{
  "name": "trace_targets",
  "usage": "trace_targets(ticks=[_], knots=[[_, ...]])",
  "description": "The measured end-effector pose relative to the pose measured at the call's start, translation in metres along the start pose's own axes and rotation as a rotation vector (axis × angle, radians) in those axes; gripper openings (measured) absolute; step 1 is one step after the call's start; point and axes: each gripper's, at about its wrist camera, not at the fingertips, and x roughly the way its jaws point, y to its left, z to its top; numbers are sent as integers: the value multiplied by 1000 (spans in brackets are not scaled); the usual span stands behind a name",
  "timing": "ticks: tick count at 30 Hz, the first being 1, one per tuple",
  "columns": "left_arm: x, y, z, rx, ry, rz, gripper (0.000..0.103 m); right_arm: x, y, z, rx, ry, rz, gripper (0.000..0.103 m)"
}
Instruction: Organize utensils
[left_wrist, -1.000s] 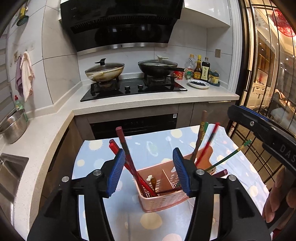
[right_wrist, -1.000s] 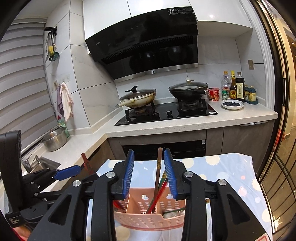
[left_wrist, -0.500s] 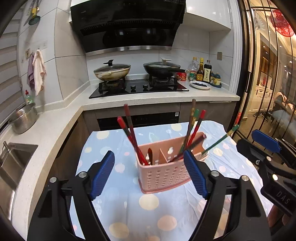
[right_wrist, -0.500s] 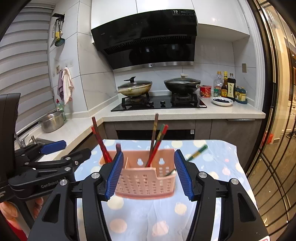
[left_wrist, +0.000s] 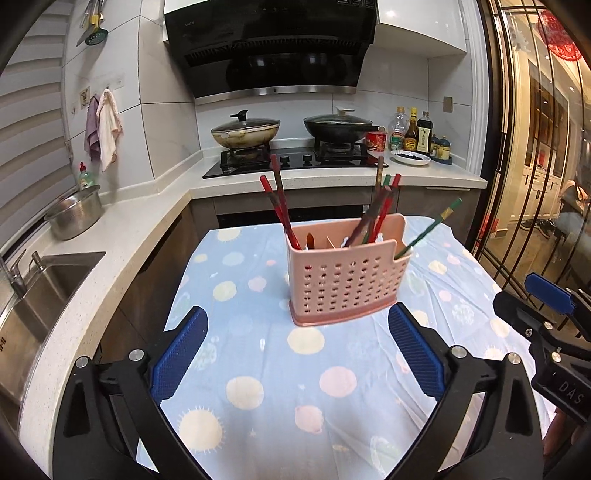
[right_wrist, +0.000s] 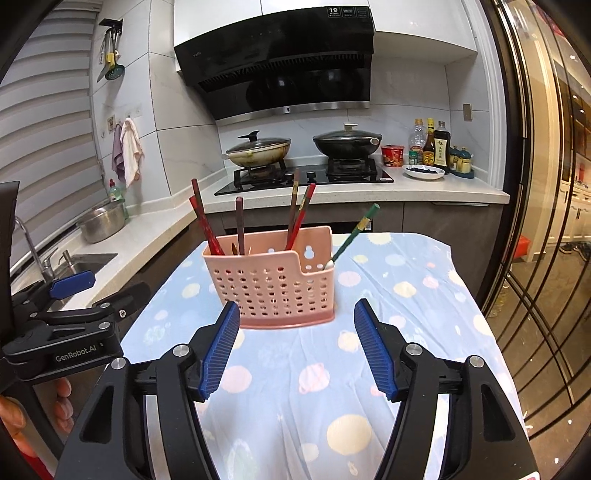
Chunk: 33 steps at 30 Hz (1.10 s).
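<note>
Caddy: sitting mid-frame on the cloth, holding chopsticks upright.
Left gripper: gaping wide, holding nothing.
Right gripper: likewise spread, empty.
Handling: chopsticks looking light, stiff, slick; pinching near the tops is likely safest.

Ahead of my left claw, whose ribbed pads are showing blue on black arms, the caddy is showing salmon pink, dotted with rows of small holes. Under both claws the cloth is looking pale blue, scattered with cream, yellow and pink discs and little suns. Rising from the caddy beyond my right claw, also blue on black, the chopsticks are showing red and dark brown, and one to the right, the green chopstick, is wearing a yellowish band.
</note>
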Motion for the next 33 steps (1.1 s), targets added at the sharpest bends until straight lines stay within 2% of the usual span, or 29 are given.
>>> trace_targets(ticks=[8, 14, 21, 22, 23, 24, 31, 33], knots=[[-12, -6, -18, 5, 26, -4, 96, -18, -3, -18, 0, 8, -25, 68], [-15, -9, -23, 7, 38, 2, 96, -26, -7, -22, 0, 11, -38, 72], [-16, -7, -25, -5, 51, -4, 96, -30, -5, -24, -13, 19, -32, 73], [-16, -7, -26, -4, 55, -5, 96, -30, -5, -24, -12, 19, -29, 74], [-14, -7, -27, -3, 59, -6, 96, -29, -5, -24, -13, 21, -28, 82], [-13, -7, -27, -1, 64, -6, 96, -30, -5, -24, -12, 19, -27, 84], [-15, -6, -31, 2, 68, -12, 96, -29, -4, -26, -5, 34, -27, 85], [-16, -6, -33, 3, 66, -10, 96, -29, -6, -27, 12, 41, -17, 90]])
